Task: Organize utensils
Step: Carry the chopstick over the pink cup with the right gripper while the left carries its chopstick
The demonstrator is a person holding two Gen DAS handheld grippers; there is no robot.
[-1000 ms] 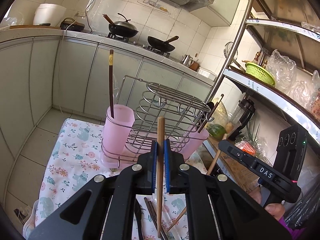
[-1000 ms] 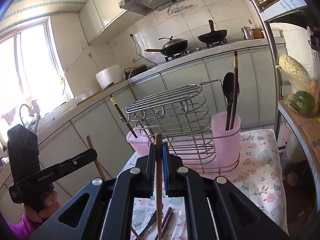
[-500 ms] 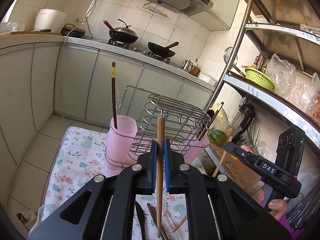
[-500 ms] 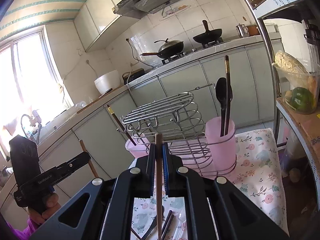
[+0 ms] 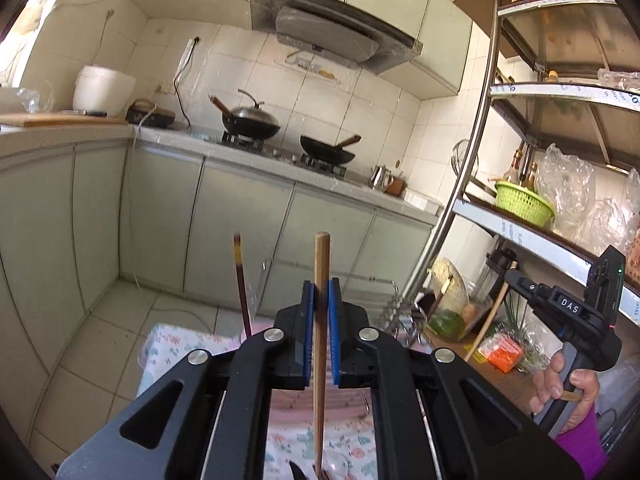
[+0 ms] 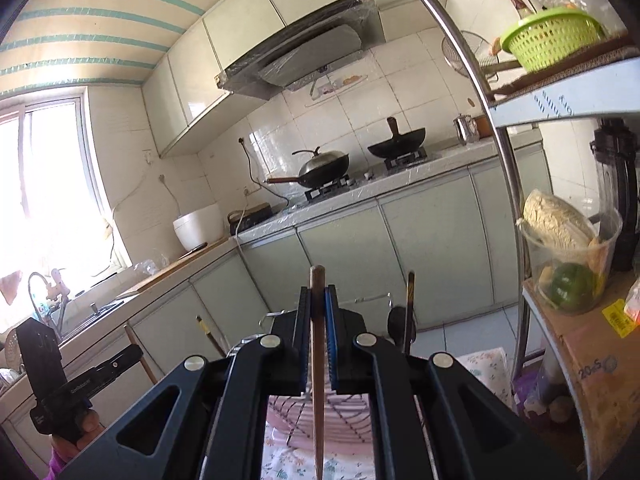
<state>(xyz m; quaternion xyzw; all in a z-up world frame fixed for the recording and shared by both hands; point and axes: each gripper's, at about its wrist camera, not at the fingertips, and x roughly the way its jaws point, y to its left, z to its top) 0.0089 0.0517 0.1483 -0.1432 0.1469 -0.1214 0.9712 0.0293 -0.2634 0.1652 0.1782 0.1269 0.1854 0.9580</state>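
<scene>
Only a dark chopstick [image 5: 241, 284] — pink holder [image 6: 288, 420]

Each camera sits just behind its hand-held gripper and looks forward, almost level. The left view faces the stove [image 5: 280, 148] from the left, the right view from the right. Both share the stove, hood [image 5: 336, 36] and shelf [image 6: 560, 96].
</scene>
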